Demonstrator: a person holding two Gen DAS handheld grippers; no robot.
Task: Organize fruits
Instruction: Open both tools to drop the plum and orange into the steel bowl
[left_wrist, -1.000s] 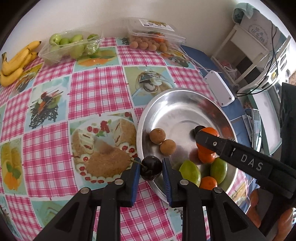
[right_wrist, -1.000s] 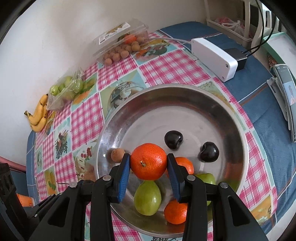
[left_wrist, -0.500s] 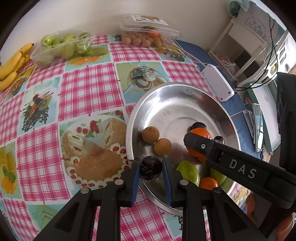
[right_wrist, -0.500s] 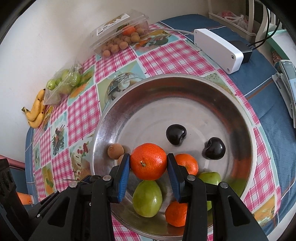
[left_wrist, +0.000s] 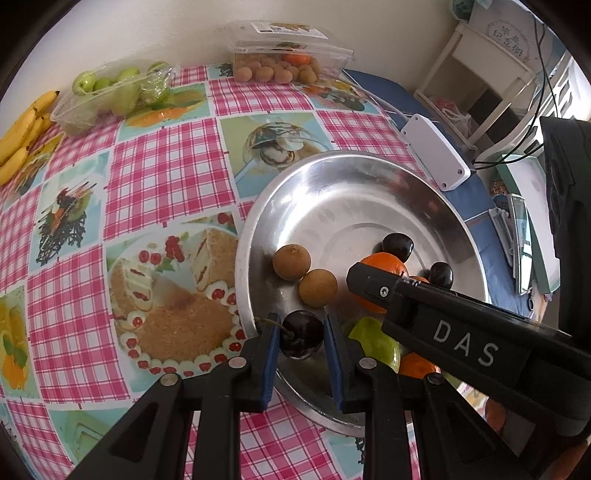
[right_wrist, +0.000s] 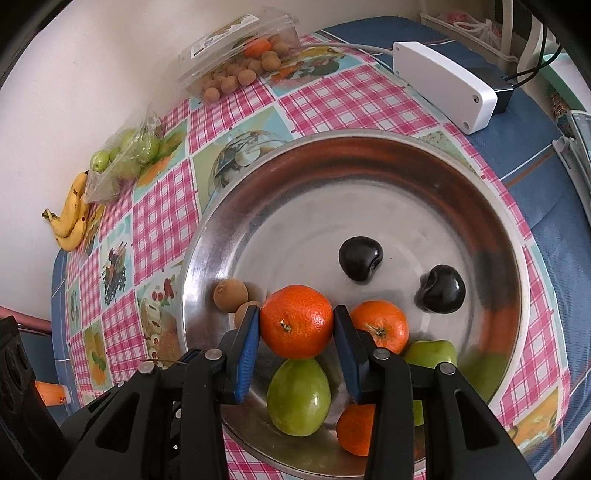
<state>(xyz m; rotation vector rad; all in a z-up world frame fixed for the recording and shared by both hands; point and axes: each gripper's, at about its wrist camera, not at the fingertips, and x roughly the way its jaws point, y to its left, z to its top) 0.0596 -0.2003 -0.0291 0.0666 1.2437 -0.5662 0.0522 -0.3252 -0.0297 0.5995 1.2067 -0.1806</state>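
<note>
Left gripper (left_wrist: 298, 334) is clamped on a cherry (left_wrist: 301, 339) at the bowl (left_wrist: 255, 236) rim, right gripper (right_wrist: 296, 325) on a tangerine (right_wrist: 296, 322) above the bowl's fruit, probably both about to drop theirs in.

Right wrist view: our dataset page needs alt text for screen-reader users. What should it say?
The right gripper is shut on a tangerine above a steel bowl holding green fruits, more tangerines, two dark cherries and longans, on a pink checked tablecloth.

I see the round steel bowl (right_wrist: 388, 155) on the checked tablecloth (left_wrist: 166, 177); two brown longans (left_wrist: 291, 263) sit inside left, dark cherries (right_wrist: 361, 259) apparently right.
</note>
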